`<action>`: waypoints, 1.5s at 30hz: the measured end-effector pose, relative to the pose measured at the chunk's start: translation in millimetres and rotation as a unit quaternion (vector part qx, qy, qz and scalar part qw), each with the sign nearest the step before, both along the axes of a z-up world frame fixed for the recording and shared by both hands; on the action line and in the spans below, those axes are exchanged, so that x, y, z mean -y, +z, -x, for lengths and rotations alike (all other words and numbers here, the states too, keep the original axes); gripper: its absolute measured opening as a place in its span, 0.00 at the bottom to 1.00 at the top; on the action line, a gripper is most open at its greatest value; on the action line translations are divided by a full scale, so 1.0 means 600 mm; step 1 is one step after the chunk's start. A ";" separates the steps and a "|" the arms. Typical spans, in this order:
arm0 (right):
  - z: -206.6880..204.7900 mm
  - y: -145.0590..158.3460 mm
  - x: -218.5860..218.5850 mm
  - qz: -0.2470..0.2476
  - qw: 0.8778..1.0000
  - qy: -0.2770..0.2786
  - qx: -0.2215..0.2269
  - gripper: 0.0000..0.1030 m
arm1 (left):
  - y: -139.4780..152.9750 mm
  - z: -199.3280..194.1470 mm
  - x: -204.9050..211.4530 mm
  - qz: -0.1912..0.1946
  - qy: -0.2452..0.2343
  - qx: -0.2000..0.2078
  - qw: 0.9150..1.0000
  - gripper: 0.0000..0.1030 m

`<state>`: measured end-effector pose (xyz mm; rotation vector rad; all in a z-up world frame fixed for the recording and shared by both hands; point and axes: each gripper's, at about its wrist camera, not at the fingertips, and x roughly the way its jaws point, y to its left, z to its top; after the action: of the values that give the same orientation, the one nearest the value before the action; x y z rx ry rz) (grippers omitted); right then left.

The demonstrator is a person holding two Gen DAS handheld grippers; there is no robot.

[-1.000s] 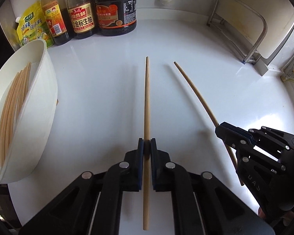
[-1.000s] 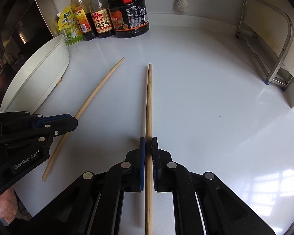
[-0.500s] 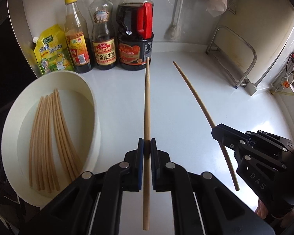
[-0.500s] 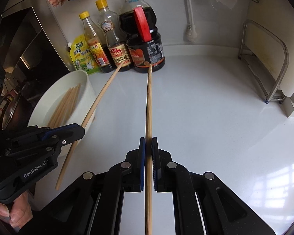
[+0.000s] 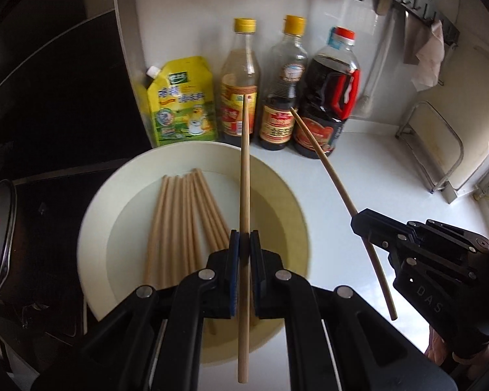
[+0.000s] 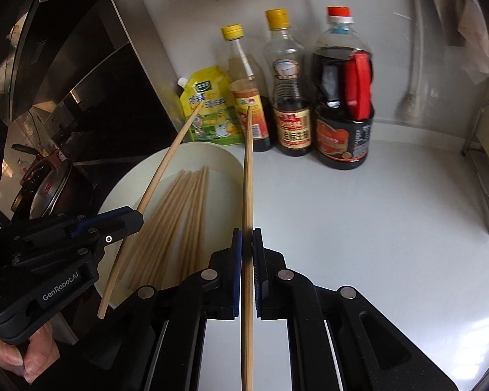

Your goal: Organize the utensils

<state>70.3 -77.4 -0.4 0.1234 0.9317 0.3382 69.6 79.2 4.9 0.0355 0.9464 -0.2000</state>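
My left gripper [image 5: 244, 241] is shut on a wooden chopstick [image 5: 244, 169] and holds it above the white bowl [image 5: 277, 182], which has several chopsticks [image 5: 182, 215] lying in it. My right gripper [image 6: 247, 239] is shut on a second chopstick [image 6: 248, 176], raised over the bowl's right rim [image 6: 221, 156]. In the left wrist view the right gripper [image 5: 368, 224] shows at the right with its chopstick [image 5: 329, 169]. In the right wrist view the left gripper [image 6: 130, 220] shows at the left with its chopstick [image 6: 169, 159].
A yellow sauce pouch [image 5: 179, 104], two yellow-capped bottles [image 5: 239, 88] and a large dark soy bottle [image 5: 329, 97] stand against the wall behind the bowl. A metal rack [image 5: 440, 150] stands at the right. A stove with a pot [image 6: 49, 189] lies left of the white counter [image 6: 375, 228].
Both grippers have lifted their chopsticks off the counter and carried them left, up to and over the bowl. Both stay shut.
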 end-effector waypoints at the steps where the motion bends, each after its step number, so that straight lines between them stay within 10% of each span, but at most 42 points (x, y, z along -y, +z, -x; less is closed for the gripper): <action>1: -0.006 -0.002 -0.015 -0.002 1.000 0.008 -0.002 0.06 | -0.001 -0.004 -0.016 -0.002 0.009 0.000 1.000 0.07; 23: -0.092 -0.095 -0.161 0.011 0.994 0.064 -0.088 0.06 | -0.103 -0.075 -0.133 -0.010 0.081 -0.069 0.994 0.08; 35: -0.071 -0.068 -0.132 0.013 0.997 0.040 -0.068 0.14 | -0.088 -0.067 -0.134 -0.008 0.089 -0.055 0.994 0.51; 45: -0.049 -0.059 -0.107 0.015 0.997 0.018 -0.068 0.19 | -0.074 -0.056 -0.129 -0.010 0.090 -0.044 0.995 0.58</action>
<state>99.8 -13.3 -35.8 0.1028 1.0748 0.3511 103.0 156.8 -39.5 -0.0400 1.0327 -0.0253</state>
